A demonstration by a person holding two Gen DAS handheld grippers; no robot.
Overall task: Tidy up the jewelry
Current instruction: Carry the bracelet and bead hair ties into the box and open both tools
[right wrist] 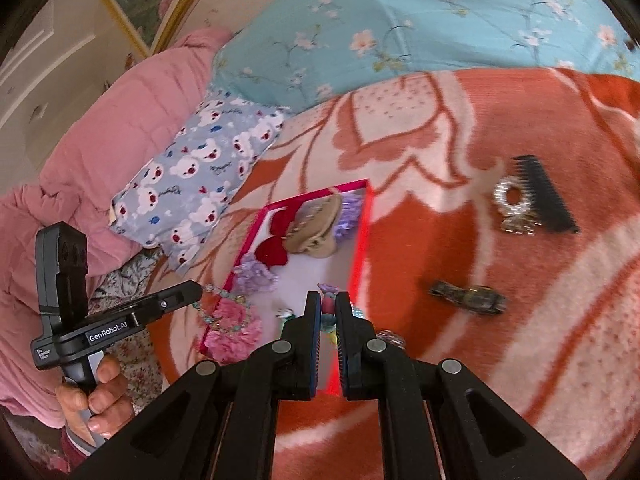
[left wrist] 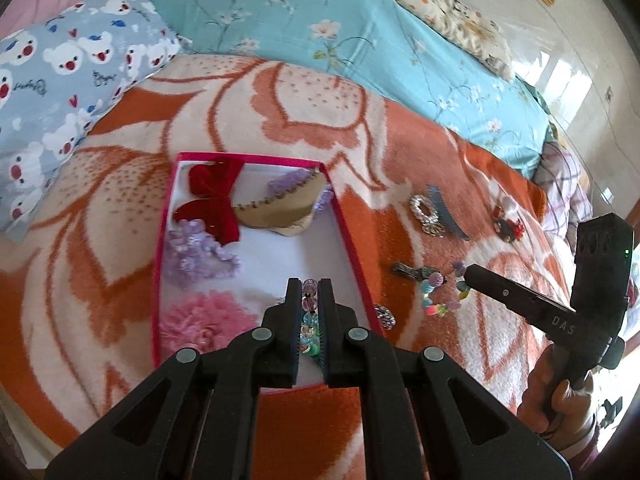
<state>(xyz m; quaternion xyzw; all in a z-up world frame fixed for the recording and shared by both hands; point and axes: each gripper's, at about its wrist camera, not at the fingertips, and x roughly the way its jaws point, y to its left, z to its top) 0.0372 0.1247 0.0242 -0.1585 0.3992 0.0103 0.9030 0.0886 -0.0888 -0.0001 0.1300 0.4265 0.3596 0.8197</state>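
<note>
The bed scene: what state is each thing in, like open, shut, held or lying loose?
Box: open, no lid on it.
Left tool: shut on bead bracelet.
Right tool: shut on pastel bracelet.
Red bow: lying in box.
Beige clip: lying in box.
Pink flower: lying in box.
Comb: loose on blanket.
Dark clip: loose on blanket.

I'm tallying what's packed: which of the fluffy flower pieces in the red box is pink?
The pink flower in the box's near corner, by the left gripper; the other fluffy pieces are lilac.
</note>
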